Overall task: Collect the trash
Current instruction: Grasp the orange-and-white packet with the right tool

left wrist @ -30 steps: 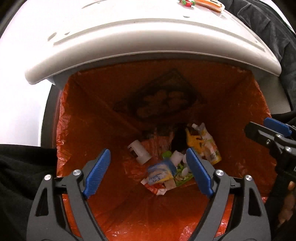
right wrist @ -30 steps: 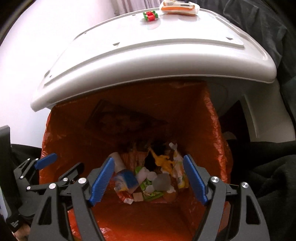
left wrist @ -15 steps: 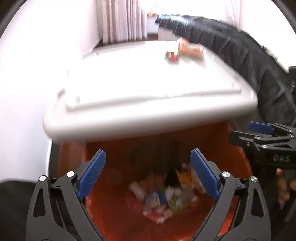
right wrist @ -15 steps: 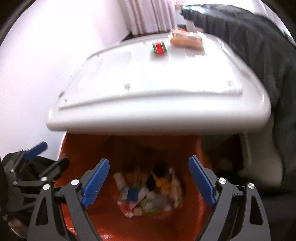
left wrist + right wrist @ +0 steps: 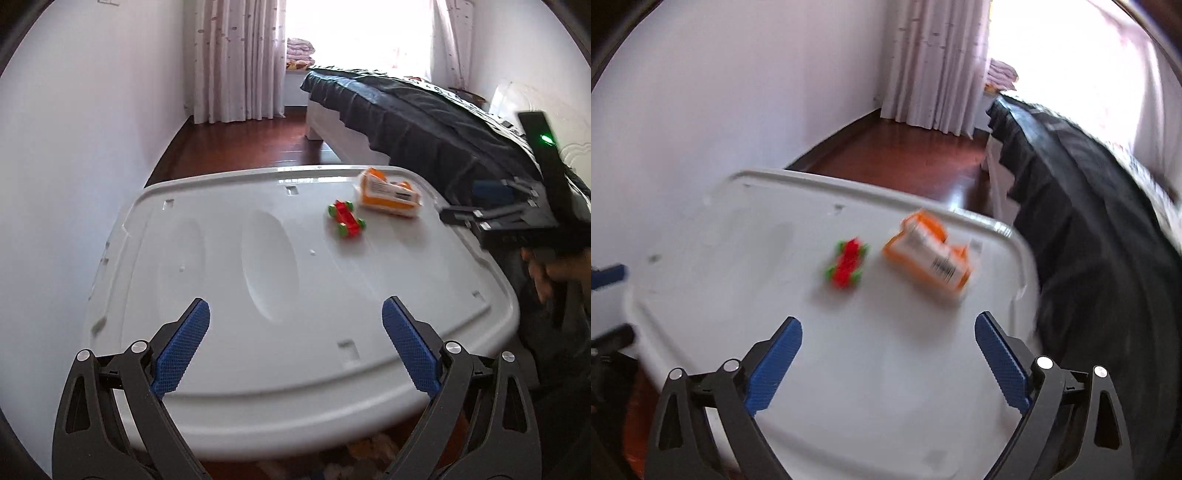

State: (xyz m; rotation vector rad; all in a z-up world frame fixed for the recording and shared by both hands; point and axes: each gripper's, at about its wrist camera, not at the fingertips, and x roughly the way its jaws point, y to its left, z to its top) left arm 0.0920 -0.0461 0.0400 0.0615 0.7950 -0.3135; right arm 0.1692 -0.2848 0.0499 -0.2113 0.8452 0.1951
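An orange and white packet [image 5: 389, 195] [image 5: 929, 258] lies at the far right of a white plastic lid [image 5: 258, 258] [image 5: 886, 387]. Beside it sits a small red and green toy car [image 5: 346, 218] [image 5: 846, 267]. My left gripper [image 5: 295, 301] hovers over the lid's near edge, open and holding nothing. My right gripper [image 5: 888, 316] is over the lid a short way before the packet; its jaws are opening with nothing between them. In the left wrist view the right gripper [image 5: 469, 203] shows at the lid's right edge. A blurred strip of binned trash [image 5: 369, 454] peeks out under the lid.
A bed with a dark cover [image 5: 406, 110] [image 5: 1089, 221] runs along the right of the lid. A white wall [image 5: 74, 147] stands on the left. Dark wood floor [image 5: 240, 147] and pale curtains [image 5: 236, 59] lie beyond. A hand [image 5: 546, 269] grips the right tool.
Both grippers rose and tipped up from the orange-lined bin's inside to above the white lid. Their jaws widened. The trash in the bin slid almost out of view.
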